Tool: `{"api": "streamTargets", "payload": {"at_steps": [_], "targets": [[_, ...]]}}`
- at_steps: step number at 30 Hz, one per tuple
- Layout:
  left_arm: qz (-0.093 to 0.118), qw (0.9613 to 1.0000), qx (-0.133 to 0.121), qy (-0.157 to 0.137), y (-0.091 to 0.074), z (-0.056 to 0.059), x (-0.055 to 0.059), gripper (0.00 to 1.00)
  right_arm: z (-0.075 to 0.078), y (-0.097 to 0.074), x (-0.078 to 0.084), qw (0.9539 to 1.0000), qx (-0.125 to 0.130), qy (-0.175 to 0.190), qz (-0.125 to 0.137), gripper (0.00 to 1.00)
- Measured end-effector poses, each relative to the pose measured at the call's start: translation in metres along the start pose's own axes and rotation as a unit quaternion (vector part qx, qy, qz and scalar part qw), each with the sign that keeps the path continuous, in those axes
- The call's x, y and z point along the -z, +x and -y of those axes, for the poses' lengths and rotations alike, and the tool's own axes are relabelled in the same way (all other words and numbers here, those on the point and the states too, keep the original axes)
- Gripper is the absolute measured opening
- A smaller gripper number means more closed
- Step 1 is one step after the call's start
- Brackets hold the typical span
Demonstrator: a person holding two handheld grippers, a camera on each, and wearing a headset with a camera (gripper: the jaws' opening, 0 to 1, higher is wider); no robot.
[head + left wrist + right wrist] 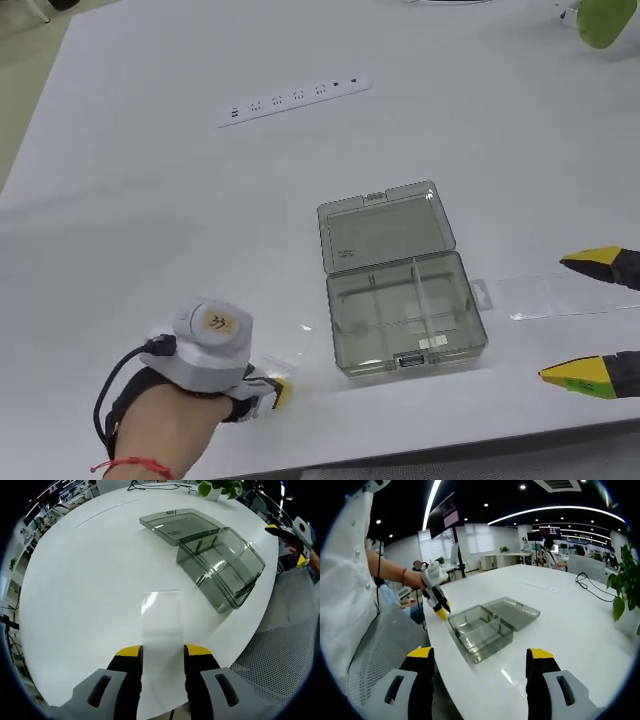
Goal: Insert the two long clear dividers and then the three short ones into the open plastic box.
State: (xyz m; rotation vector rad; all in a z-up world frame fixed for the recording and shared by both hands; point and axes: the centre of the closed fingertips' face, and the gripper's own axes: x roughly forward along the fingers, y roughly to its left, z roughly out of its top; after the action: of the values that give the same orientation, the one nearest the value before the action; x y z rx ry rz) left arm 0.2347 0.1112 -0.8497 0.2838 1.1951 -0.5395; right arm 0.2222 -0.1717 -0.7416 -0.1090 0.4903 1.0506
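Well, at the far left my left hand (168,435) holds the left gripper (278,392) low over the white table (150,220), close to its near edge. Its jaws stand apart, released, with nothing clamped between them. Just ahead of the yellow tips a clear divider (160,611) lies flat on the table, apart from the box. Further back on the table lies a white power strip (293,100).

Next comes the plastic box (375,362), smoky and see-through, near the front of the table about midway between my two tools. Its lid (385,232) is thrown back flat on the table behind it. Clear partitions stand inside the box, one running front to back and at least one crossing it. I cannot count them with certainty.

Just to the right of the box, the loose dividers (548,297) lie flat on the table. The right gripper (588,316) hovers near them with its jaws spread wide, one tip behind the pieces and one in front. It grasps nothing. Its own view shows a dark cable (590,587) on the table and a green plant (624,587) at the right edge.
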Motion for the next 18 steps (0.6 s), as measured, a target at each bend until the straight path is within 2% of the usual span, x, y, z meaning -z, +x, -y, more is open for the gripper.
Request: {"api": "streamTargets", "payload": {"at_steps": [8,12,18], "targets": [[0.02,0.9991,0.02,-0.033,-0.002,0.003,-0.002,0.3,-0.002,0.001,-0.002,1.0,0.0,-0.004,-0.003,0.75],[0.04,0.9973,0.028,-0.054,-0.009,0.003,-0.005,0.3,-0.004,0.0,-0.004,1.0,0.0,-0.007,-0.004,0.75],[0.087,0.9904,0.052,-0.094,-0.025,0.006,-0.02,0.3,-0.009,0.002,-0.011,0.9999,-0.001,-0.013,-0.007,0.75]]}}
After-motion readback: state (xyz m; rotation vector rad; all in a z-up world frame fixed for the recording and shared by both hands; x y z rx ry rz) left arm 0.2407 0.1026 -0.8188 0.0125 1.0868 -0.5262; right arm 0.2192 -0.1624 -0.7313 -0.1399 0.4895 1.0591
